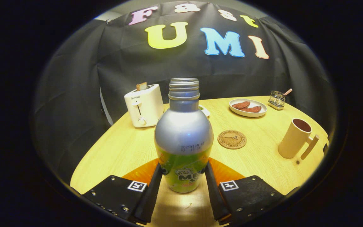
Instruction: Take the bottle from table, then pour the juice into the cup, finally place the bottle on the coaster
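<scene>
Gripper view, single moment. The gripper (183, 176) sits at the bottom centre of the frame with its two fingers (151, 189) pinching the lower body of the bottle (183, 135), one finger pressed against each side of the green label band. The bottle stands upright between the fingers, its base on or just above the table (121, 151); which of the two cannot be told. The bottle's body is silver above and green below, and its threaded neck at frame centre carries no cap.

The table is a light wood surface filling the lower half of the frame. A round cork coaster (232, 139) lies flat on it, right of the bottle and beyond the fingers, apart from the bottle. Further right, near the table's right edge, stands a cream cup (295, 138) with a wooden handle, upright, its dark interior visible; whether it holds liquid cannot be told.

At left of centre, behind the bottle, a white toaster (143, 105) stands with a slice of bread (141, 86) protruding from its slot. In the upper right part of the table, a white plate (248, 112) bears two reddish-brown pieces of food (246, 107). Just right of the plate stands a small wire holder (276, 100) with a utensil handle leaning out of it. A small white item lies partly hidden behind the bottle's right shoulder; unidentifiable.
</scene>
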A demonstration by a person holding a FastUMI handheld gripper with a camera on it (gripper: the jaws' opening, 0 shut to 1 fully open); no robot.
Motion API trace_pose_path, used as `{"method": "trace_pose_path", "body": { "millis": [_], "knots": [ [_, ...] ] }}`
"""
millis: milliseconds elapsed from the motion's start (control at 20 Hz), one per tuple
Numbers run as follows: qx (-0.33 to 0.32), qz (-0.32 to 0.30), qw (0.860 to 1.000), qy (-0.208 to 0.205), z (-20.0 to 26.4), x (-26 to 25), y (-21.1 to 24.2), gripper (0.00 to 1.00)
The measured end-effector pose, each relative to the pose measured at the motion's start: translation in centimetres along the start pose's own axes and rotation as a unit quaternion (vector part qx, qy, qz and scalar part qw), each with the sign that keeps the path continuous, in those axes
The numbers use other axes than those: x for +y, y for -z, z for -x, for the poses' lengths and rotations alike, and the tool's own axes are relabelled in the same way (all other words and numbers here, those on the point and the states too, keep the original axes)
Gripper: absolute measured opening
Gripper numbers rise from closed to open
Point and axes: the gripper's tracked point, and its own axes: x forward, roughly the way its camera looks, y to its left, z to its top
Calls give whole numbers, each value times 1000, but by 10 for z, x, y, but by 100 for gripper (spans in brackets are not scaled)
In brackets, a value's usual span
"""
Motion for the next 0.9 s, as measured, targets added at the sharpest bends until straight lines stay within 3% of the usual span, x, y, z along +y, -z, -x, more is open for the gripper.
{"method": "trace_pose_path", "body": {
  "millis": [350, 600, 750, 900],
  "knots": [
    [-21, -114, 993, 4, 11, -38, -43, 69],
    [9, -111, 993, 29, 9, -72, -36, 69],
    [10, -144, 990, 0, 9, -74, -40, 69],
    [9, -215, 976, -25, 8, -80, -45, 69]
  ]
}}
